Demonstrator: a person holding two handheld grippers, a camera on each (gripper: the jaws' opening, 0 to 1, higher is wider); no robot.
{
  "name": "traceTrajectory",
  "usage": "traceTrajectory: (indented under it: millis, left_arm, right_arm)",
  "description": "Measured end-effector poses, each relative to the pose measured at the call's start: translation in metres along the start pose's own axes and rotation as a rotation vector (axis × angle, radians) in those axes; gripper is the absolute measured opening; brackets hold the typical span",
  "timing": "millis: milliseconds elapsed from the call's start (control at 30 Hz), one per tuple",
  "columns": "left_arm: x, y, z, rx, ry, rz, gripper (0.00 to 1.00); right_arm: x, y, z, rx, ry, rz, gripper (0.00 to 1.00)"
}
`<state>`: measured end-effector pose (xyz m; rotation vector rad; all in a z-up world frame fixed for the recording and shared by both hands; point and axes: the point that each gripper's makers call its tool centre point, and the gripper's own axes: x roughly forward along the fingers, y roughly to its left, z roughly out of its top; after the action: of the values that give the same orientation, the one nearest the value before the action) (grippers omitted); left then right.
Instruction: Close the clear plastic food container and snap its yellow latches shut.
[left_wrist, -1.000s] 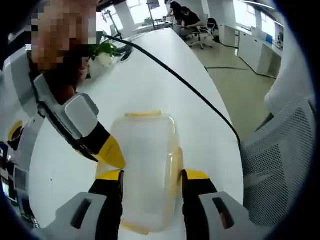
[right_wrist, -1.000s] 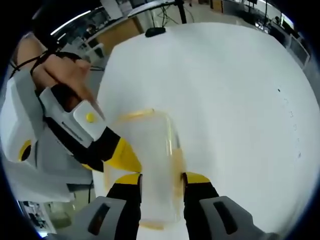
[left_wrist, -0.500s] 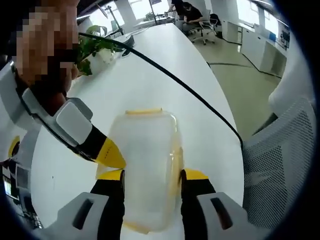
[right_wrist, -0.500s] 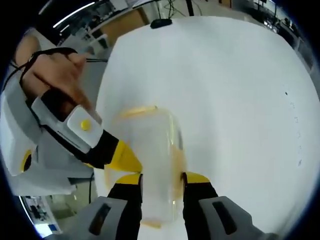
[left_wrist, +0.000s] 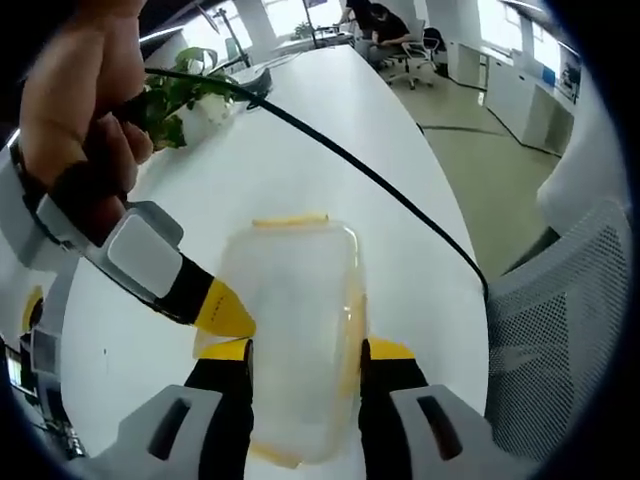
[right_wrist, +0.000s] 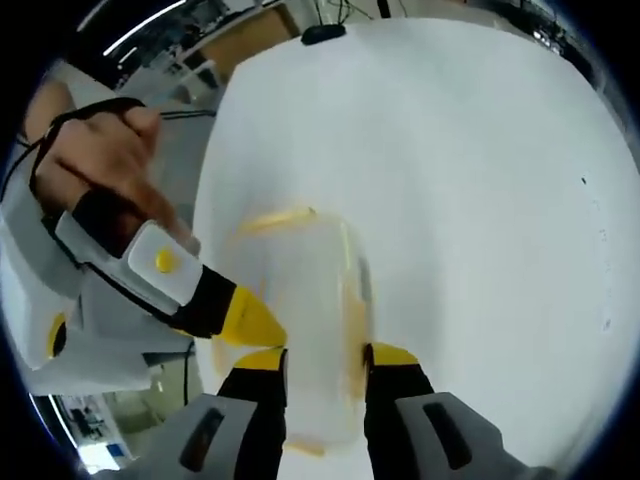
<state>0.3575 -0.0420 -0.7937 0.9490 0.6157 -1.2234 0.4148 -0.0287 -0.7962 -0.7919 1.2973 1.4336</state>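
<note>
The clear rectangular plastic food container (left_wrist: 298, 330) lies on the white table (left_wrist: 300, 170), lid on. The left gripper (left_wrist: 304, 355) and the right gripper (right_wrist: 322, 355) both clench its long sides. Press squarely on each yellow latch (right_wrist: 352, 310), keeping the box from sliding.

The clear plastic food container (left_wrist: 298, 330) (right_wrist: 300, 330) lies flat on the white tabletop (left_wrist: 300, 170) (right_wrist: 450, 200), lid in place on top. It is rectangular with rounded corners and translucent walls. A yellow latch (left_wrist: 290, 219) (right_wrist: 275, 218) runs along its far short end; another yellow latch (left_wrist: 350, 335) (right_wrist: 352, 320) runs along one long side. The container sits close to the tabletop's edge.
</note>
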Motion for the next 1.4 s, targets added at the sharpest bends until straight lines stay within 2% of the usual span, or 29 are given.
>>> traceTrajectory:
  millis: [533,1400]
  left_arm:
    - [0.0003,0.0000,0.0011,0.001,-0.008,0.004,0.41]
    - [-0.0014,0.0003,0.0015,0.017,-0.012,0.016,0.43]
  right_arm:
    - [0.0013,-0.0001,-0.0063,-0.011,-0.004,0.009,0.29]
    - [-0.0023,-0.0008,-0.0037,0.002,-0.037,-0.065,0.29]
